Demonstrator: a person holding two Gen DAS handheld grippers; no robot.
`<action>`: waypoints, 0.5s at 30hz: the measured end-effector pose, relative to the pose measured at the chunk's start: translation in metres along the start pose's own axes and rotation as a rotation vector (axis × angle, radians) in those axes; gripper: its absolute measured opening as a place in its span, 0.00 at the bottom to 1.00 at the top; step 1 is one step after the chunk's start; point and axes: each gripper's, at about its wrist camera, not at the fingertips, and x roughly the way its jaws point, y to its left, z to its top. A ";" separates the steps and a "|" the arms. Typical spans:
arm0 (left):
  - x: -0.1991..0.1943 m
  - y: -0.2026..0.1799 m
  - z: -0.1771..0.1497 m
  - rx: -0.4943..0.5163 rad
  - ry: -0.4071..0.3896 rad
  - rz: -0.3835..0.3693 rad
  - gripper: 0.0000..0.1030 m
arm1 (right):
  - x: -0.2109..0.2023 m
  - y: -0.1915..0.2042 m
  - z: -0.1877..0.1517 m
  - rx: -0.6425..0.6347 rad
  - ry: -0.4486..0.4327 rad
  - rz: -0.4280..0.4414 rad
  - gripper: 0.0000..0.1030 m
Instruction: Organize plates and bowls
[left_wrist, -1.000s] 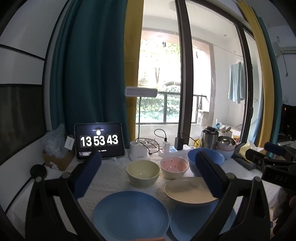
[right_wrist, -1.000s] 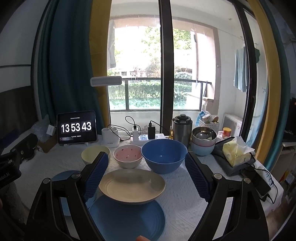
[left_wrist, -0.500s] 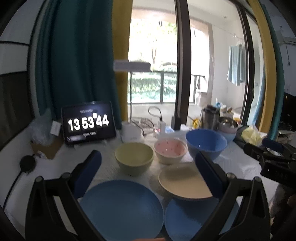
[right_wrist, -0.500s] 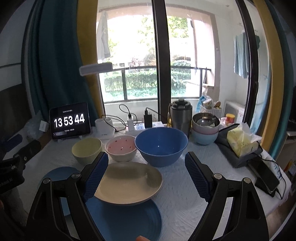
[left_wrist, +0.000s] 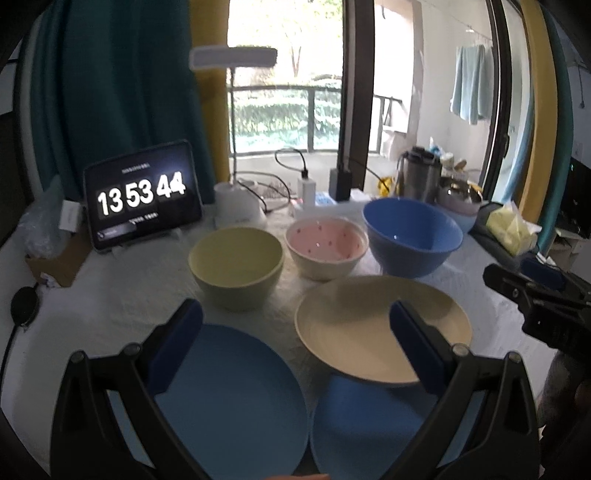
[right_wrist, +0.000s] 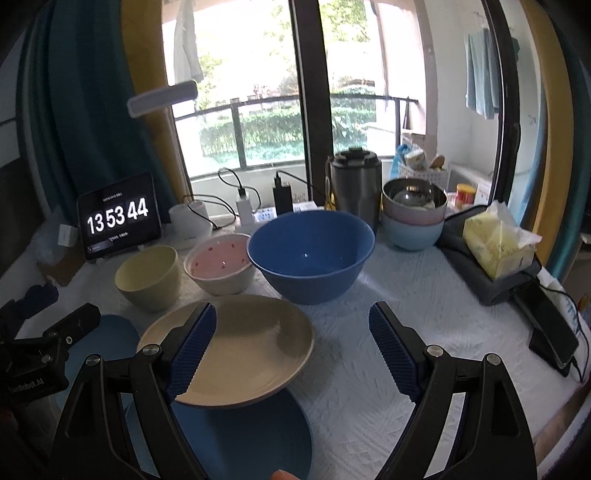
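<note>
Daylit balcony window (right_wrist: 258, 122), teal curtain (left_wrist: 110, 92), white-covered table (right_wrist: 424, 295).

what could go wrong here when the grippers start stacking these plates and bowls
1. The shallow beige plate rests tilted, overlapping a flat blue plate; lifting either could make the other slide.
2. The yellow-green bowl, pink speckled bowl and large blue bowl stand close together, so the open left gripper or open right gripper might knock a neighbour.
</note>
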 end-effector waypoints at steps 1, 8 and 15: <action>0.004 0.000 0.000 0.003 0.010 -0.002 0.99 | 0.006 -0.002 -0.001 0.004 0.019 0.000 0.85; 0.038 -0.005 -0.004 0.017 0.091 -0.011 0.99 | 0.030 -0.009 -0.006 0.025 0.082 -0.004 0.85; 0.066 -0.007 -0.009 0.017 0.166 -0.047 0.99 | 0.053 -0.012 -0.010 0.034 0.143 0.001 0.85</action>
